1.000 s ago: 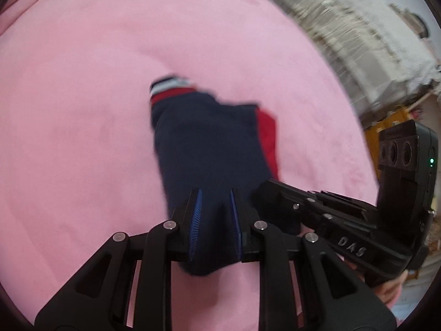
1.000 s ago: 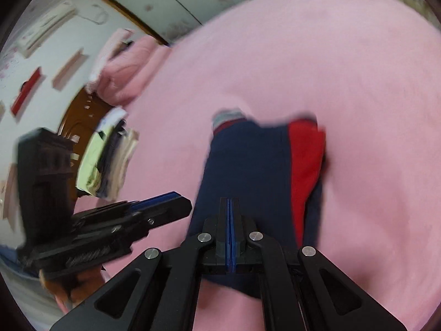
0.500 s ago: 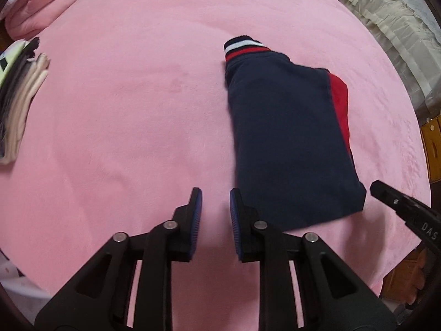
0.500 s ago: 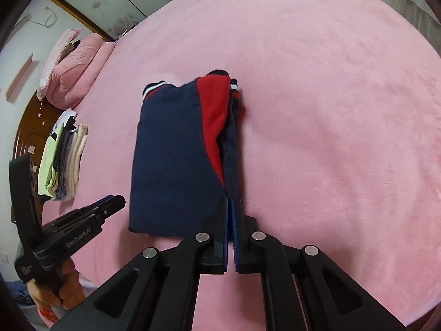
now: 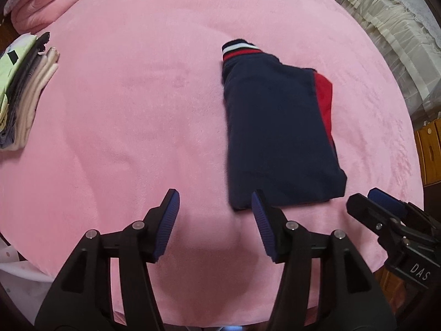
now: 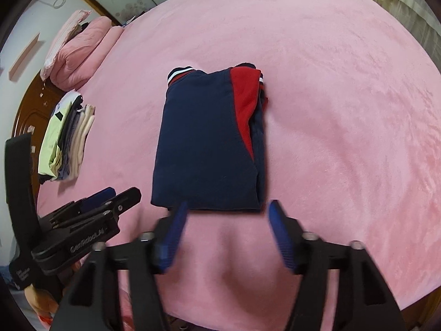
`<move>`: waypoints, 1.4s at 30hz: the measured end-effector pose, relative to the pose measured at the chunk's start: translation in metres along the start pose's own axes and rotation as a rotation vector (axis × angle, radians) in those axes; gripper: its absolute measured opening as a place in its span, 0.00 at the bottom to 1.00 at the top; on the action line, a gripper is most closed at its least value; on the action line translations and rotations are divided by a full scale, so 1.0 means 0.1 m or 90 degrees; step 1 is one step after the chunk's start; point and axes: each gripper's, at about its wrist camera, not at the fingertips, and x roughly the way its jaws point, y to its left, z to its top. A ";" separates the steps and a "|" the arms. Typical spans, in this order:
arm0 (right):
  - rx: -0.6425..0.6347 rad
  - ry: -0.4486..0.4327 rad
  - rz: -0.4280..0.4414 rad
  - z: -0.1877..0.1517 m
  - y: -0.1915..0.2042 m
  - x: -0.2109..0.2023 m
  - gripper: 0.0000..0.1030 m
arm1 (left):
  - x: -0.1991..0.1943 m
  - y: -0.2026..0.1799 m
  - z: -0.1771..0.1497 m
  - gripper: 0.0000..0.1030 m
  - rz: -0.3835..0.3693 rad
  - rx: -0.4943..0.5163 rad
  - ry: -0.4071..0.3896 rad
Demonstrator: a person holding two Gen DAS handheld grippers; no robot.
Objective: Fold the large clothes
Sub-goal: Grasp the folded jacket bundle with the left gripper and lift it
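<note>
Navy folded garment (image 6: 206, 143) lies just beyond right gripper (image 6: 226, 215) — seemingly untouched.

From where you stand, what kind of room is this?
Most likely a bedroom: the folded navy garment lies on a bed under a pink blanket, with pink pillows at the far end and a stack of folded clothes nearby.

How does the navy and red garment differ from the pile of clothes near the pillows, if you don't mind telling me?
The navy and red garment is one dark folded piece lying by itself mid-bed; the pile of clothes stacks several pale pieces, green, grey and beige, near the bed's edge. The garment lies just ahead of both open grippers; the pile lies off to their left. Both rest folded on the pink blanket.
</note>
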 end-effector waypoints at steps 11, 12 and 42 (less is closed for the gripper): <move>-0.023 -0.011 -0.006 -0.02 0.32 -0.25 0.76 | -0.48 0.04 -0.08 0.52 -0.021 0.011 -0.043; -0.026 -0.012 -0.005 -0.03 0.35 -0.28 0.77 | -0.52 0.03 -0.09 0.52 -0.019 0.012 -0.046; 0.077 -0.002 0.132 0.12 -0.29 -0.14 0.79 | 0.07 0.18 0.00 0.52 -0.089 -0.043 0.016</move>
